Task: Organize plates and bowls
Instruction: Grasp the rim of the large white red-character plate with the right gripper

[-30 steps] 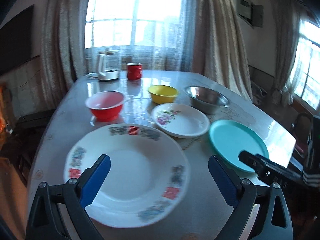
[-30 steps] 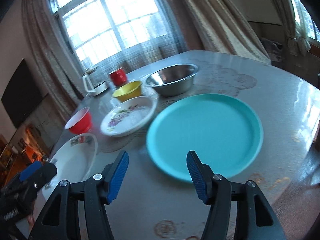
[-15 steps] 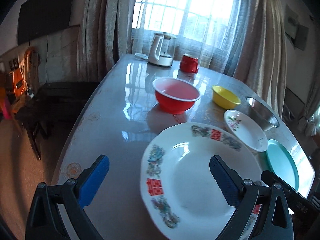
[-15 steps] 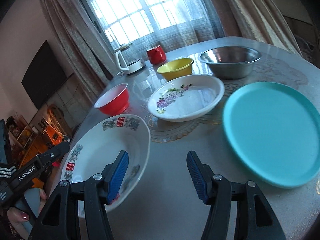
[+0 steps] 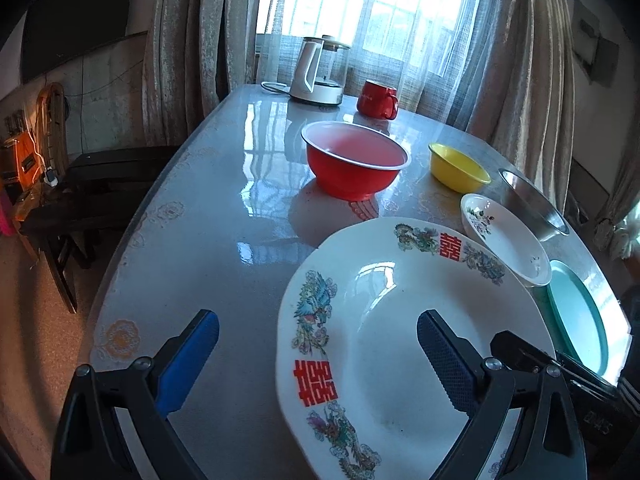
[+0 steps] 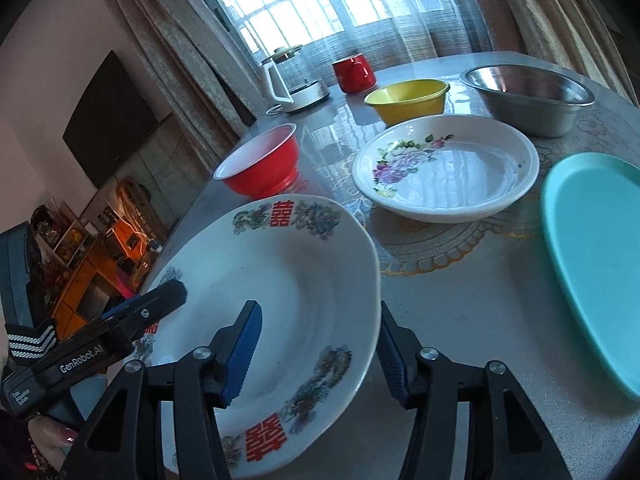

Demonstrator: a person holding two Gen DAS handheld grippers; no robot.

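Tableware on a glossy table (image 5: 208, 240), seen from both wrist cameras. Lower centre of each frame: large white plate with red characters and dragon motifs (image 5: 400, 340) (image 6: 280, 288). The left gripper (image 5: 318, 352) is spread wide and grasps nothing; its blue pads straddle the plate's near-left rim, one pad (image 5: 188, 356) over bare table, the other over the plate's well. The right gripper (image 6: 316, 348) is likewise released, its left pad (image 6: 242, 344) above the plate's interior and its right pad just outside the rim. Whether either gripper touches the plate cannot be told.

Centre of the left view: red bowl (image 5: 354, 160) (image 6: 260, 168), beyond the large plate. Right of it, in turn: yellow bowl (image 5: 458, 168) (image 6: 408, 98), steel bowl (image 5: 532, 208) (image 6: 528, 96), floral white dish (image 5: 504, 240) (image 6: 444, 168), and teal plate (image 5: 576, 316) (image 6: 592, 248) at the right edge. Upper centre, near the window: white kettle (image 5: 316, 72) (image 6: 288, 80) and red mug (image 5: 376, 100) (image 6: 354, 74).
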